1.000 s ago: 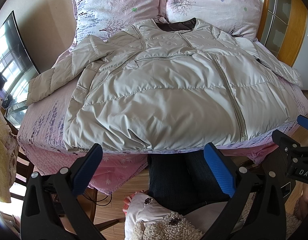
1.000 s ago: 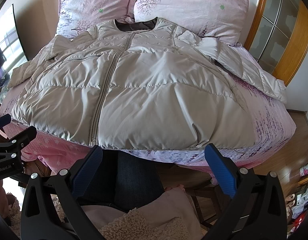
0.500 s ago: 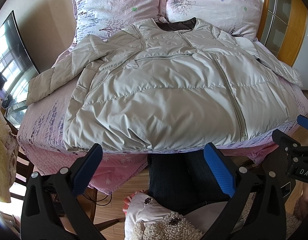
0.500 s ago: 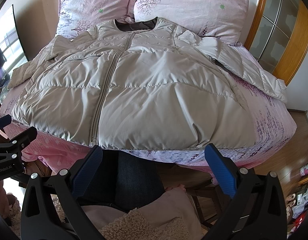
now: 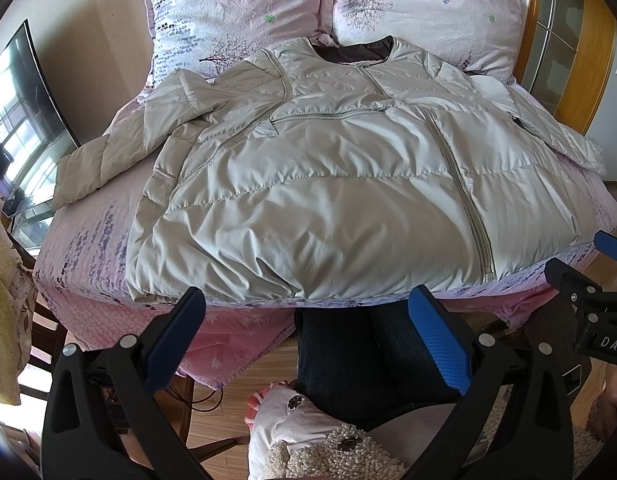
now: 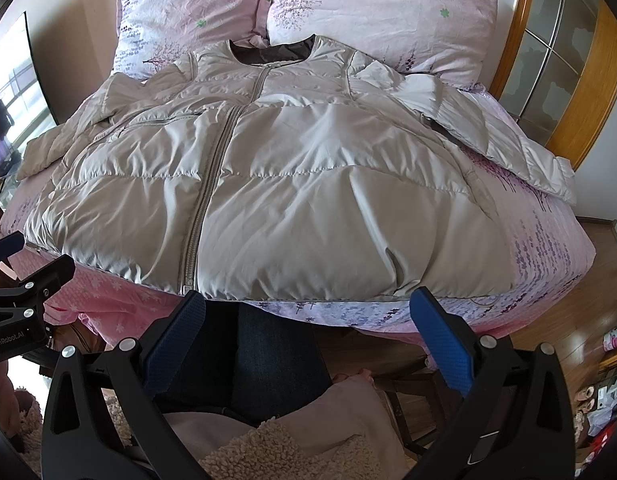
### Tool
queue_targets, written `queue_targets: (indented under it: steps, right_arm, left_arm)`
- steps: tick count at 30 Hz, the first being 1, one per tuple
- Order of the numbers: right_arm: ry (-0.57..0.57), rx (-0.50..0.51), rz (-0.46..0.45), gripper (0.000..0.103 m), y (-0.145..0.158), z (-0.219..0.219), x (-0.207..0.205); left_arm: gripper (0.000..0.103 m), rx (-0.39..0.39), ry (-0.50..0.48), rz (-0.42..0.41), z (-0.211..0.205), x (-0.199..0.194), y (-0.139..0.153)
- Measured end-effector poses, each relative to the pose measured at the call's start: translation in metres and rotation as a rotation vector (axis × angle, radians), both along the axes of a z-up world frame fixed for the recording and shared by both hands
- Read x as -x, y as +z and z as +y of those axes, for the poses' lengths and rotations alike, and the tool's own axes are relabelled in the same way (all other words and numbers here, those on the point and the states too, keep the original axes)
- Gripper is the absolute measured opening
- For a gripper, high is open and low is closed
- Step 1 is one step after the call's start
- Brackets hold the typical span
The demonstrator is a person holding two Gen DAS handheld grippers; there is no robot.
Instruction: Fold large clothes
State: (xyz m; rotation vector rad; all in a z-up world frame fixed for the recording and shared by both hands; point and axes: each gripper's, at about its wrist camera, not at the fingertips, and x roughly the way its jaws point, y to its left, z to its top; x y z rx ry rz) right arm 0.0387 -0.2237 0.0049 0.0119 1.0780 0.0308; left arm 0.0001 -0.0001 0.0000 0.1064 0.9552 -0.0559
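A large beige puffer jacket lies face up and zipped on the pink bed, collar toward the pillows, hem at the near edge. It also shows in the right wrist view. Its left sleeve stretches out to the left. Its right sleeve stretches out to the right. My left gripper is open and empty, just before the hem. My right gripper is open and empty, also just before the hem. Each gripper shows at the edge of the other's view.
Two pink floral pillows lean at the head of the bed. A wooden glass-paned door stands at the right. A screen stands at the left. The person's legs are below the bed edge.
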Motion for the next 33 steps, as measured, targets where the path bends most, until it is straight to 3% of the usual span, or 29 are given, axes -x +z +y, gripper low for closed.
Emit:
queue_targets:
  steps: [10,17,21,25,31,33]
  right_arm:
    - [-0.002,-0.079,-0.063,0.102,0.008,-0.014,-0.007]
    - [-0.051,-0.3,-0.143,0.102,0.01,-0.059,-0.031]
    - [-0.208,-0.483,-0.18,0.102,0.005,-0.12,-0.054]
    - [-0.412,-0.573,-0.185,0.102,-0.008,-0.181,-0.071]
    - [-0.744,-0.744,-0.139,0.077,-0.053,-0.275,-0.089]
    - [-0.827,-0.783,-0.118,0.074,-0.068,-0.298,-0.094]
  left_arm:
    - [0.101,0.098,-0.053,-0.002,0.002,-0.002,0.001]
    - [0.101,0.107,-0.01,-0.098,0.019,-0.006,0.016]
    - [0.101,0.094,0.037,-0.232,0.04,-0.015,0.026]
    - [0.101,0.176,0.109,-0.197,0.076,-0.04,0.027]
    - [0.101,0.309,0.291,-0.155,0.147,-0.077,0.021]
    - [0.101,0.305,0.337,-0.165,0.166,-0.085,0.018]
